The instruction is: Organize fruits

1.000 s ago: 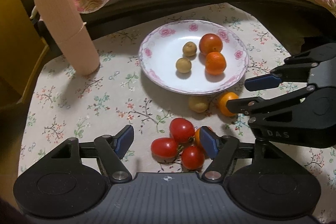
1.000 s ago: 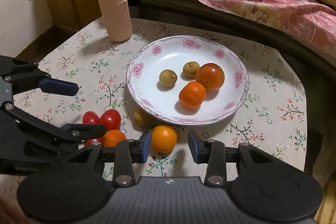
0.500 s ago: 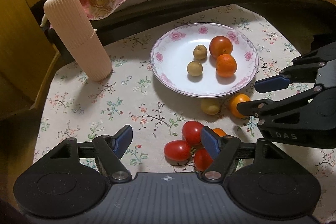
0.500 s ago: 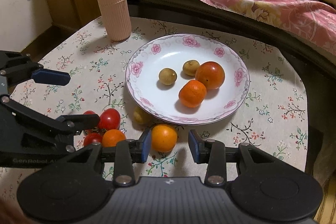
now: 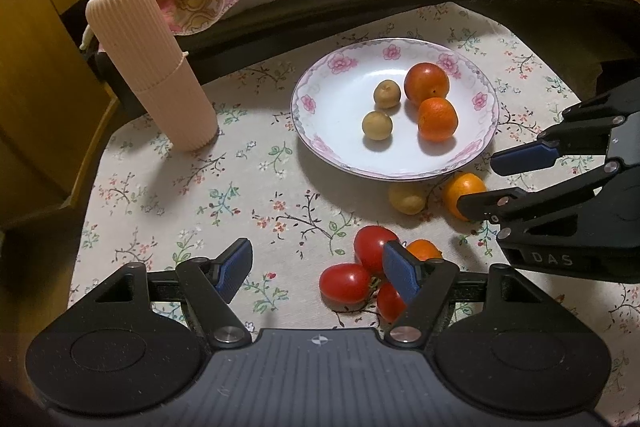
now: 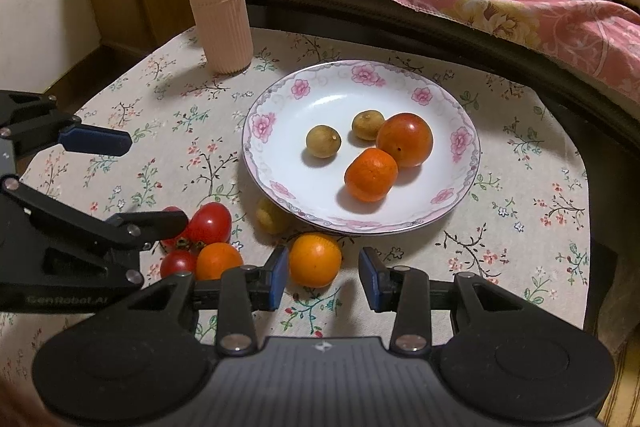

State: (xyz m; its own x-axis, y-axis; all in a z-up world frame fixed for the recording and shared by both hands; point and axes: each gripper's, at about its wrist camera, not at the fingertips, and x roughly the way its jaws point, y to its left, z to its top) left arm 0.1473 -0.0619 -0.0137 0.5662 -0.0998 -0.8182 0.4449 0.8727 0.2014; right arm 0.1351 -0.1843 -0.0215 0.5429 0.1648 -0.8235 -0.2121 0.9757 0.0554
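1. While your left gripper hangs spread and empty, the tomatoes sit at its right finger, off-centre.
2. Right view: your right gripper is parted, bracketing the orange beside the plate; this hand's nearer.

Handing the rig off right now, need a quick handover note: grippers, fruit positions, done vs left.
Left gripper: open, empty, hovering beside the cherry tomatoes.
Right gripper: open, an orange sits just ahead of its pads, not gripped.
Done: plate holds a persimmon, a tangerine and two small brown fruits.
Left on the tablecloth: that orange, a second small orange by the tomatoes, a yellowish fruit at the plate's edge, three tomatoes.
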